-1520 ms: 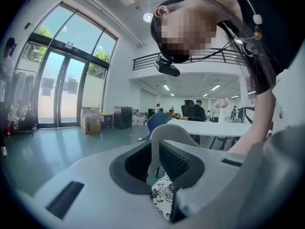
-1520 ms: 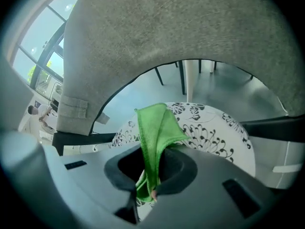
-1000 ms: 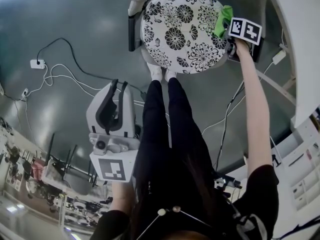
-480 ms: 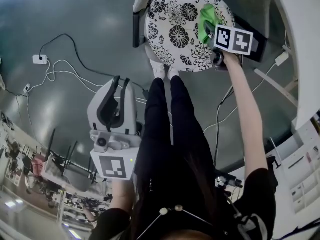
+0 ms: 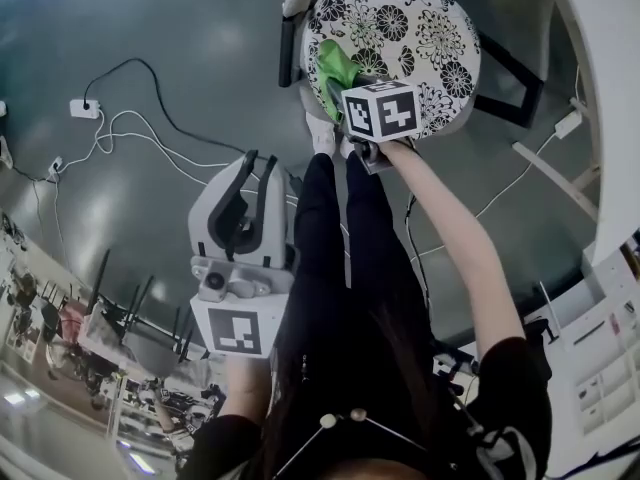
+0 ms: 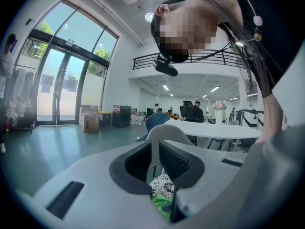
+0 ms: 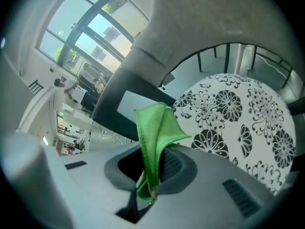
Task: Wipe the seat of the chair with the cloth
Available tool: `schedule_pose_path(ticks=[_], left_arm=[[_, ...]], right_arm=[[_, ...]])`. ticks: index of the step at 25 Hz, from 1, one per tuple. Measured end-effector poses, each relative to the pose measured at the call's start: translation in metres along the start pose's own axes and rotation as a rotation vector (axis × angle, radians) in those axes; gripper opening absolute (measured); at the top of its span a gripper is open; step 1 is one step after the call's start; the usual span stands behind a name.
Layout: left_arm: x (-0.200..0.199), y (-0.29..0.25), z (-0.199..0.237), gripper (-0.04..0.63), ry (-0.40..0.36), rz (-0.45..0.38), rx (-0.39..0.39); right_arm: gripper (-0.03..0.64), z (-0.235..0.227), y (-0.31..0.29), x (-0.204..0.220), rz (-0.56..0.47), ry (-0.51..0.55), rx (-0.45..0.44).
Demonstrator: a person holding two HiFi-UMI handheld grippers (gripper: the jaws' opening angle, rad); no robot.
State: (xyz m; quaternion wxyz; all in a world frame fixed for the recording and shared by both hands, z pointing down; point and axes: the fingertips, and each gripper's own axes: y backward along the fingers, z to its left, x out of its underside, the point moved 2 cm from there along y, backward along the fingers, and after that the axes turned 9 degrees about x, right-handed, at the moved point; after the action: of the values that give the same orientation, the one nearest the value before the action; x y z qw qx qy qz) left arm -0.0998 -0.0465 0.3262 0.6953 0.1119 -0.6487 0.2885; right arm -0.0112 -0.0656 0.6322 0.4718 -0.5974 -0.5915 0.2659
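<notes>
Meanwhile, the right gripper [image 7: 151, 170] is clamping the green cloth [image 7: 155, 130] between its 2 jaws, with the floral chair seat [image 7: 238, 123] lying just ahead. The left gripper [image 5: 243, 211] is hanging well behind, jaws apart, holding nothing.

Glossy dark floor [image 5: 200, 28], white wall plug [image 5: 82, 108] trailing black and white cables [image 5: 140, 136] — tall glass doors [image 6: 57, 85], cardboard box [image 6: 89, 122], white table [image 6: 214, 129].
</notes>
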Motion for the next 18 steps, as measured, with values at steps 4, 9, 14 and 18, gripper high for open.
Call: schedule_pose_path(ticks=[4, 9, 14, 18], left_arm=[[0.002, 0.004, 0.0, 0.052, 0.001, 0.006, -0.008], [0.002, 0.006, -0.002, 0.052, -0.001, 0.006, -0.006], [0.001, 0.008, -0.005, 0.052, -0.002, 0.006, 0.0], [0.0, 0.005, -0.009, 0.052, -0.008, 0.005, 0.01]], right_arm=[[0.046, 0.016, -0.021, 0.016, 0.009, -0.012, -0.019], [0.046, -0.003, -0.03, 0.024, 0.02, -0.053, 0.045], [0.046, -0.042, -0.013, 0.035, 0.019, -0.076, 0.106], [0.046, -0.08, 0.003, 0.046, 0.013, -0.116, 0.156]])
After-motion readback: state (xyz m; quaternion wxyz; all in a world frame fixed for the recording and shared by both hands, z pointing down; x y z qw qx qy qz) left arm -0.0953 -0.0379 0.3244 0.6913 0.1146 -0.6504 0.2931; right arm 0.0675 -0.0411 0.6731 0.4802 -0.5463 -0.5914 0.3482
